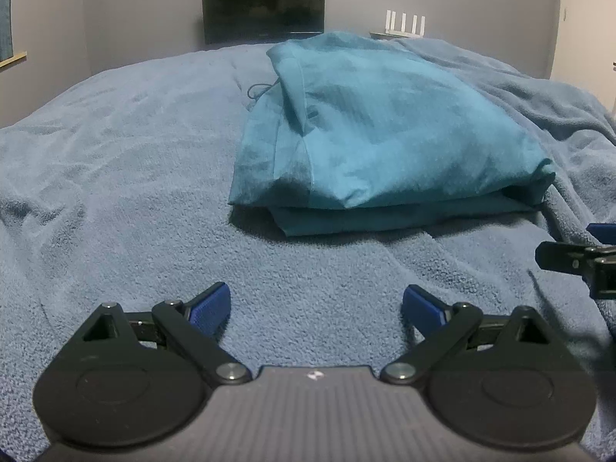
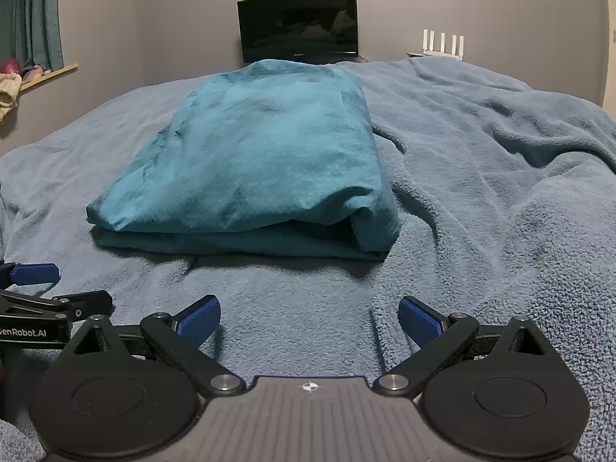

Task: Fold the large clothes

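Sitting back with both the left gripper [image 1: 315, 308] and right gripper [image 2: 310, 317] spread wide and empty, they should leave the folded teal garment [image 2: 254, 161] alone on the blanket [image 2: 481, 192].

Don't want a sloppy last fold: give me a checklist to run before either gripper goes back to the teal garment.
1. Left gripper open and empty: ok.
2. Right gripper open and empty: ok.
3. Both grippers clear of the teal garment, which lies on the blue blanket ahead: ok.
4. Garment already folded into layers with edges lined up: not ok, the top layer bulges and overhangs the bottom one.
5. Drawstring tucked in: not ok, it trails out on the far left side.
6. Far edge of the garment square: cannot tell, hidden behind the bulge.
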`<move>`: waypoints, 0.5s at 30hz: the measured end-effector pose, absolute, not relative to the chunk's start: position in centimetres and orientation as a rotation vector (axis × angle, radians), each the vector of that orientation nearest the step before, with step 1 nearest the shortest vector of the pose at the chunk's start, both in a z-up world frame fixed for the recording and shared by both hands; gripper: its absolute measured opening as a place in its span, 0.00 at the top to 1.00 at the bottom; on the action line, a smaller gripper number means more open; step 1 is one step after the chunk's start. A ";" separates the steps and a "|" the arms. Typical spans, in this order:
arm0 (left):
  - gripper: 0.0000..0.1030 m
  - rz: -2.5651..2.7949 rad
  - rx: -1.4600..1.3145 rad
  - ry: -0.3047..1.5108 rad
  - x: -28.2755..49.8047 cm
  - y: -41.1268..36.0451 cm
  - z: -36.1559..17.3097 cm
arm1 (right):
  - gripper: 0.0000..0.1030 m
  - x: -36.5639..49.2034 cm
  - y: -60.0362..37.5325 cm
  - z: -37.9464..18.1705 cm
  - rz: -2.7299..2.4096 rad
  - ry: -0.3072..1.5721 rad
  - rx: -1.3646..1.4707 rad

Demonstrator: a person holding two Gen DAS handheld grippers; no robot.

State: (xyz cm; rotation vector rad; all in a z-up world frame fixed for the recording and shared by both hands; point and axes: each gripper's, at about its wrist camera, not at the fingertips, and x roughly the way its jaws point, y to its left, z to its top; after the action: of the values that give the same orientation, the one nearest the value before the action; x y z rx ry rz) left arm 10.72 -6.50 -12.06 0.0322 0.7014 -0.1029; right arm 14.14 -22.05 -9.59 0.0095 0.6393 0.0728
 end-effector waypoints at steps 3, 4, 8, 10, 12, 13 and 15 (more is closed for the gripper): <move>0.06 -0.103 0.032 0.702 10.7 -6.5 -12.1 | 0.03 14.1 -22.1 -9.6 0.074 0.640 0.005; 0.06 -0.104 0.033 0.701 10.7 -6.5 -12.1 | 0.03 14.1 -22.1 -9.6 0.075 0.641 0.003; 0.06 -0.104 0.033 0.700 10.5 -6.6 -12.0 | 0.03 14.2 -22.1 -9.6 0.075 0.642 0.002; 0.06 -0.104 0.033 0.700 10.5 -6.6 -12.0 | 0.03 14.2 -22.1 -9.6 0.075 0.644 0.000; 0.06 -0.104 0.034 0.700 10.5 -6.6 -12.0 | 0.03 14.2 -22.0 -9.6 0.075 0.645 -0.003; 0.06 -0.105 0.034 0.700 10.5 -6.5 -12.0 | 0.03 14.2 -22.0 -9.6 0.076 0.645 -0.004; 0.06 -0.105 0.034 0.701 10.5 -6.5 -12.0 | 0.03 14.2 -22.0 -9.6 0.077 0.647 -0.006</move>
State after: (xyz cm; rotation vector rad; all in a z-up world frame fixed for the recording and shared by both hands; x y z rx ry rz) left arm 10.50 -6.54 -12.03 0.0343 0.7007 -0.1047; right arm 14.20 -22.03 -9.62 -0.0058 0.6468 0.0768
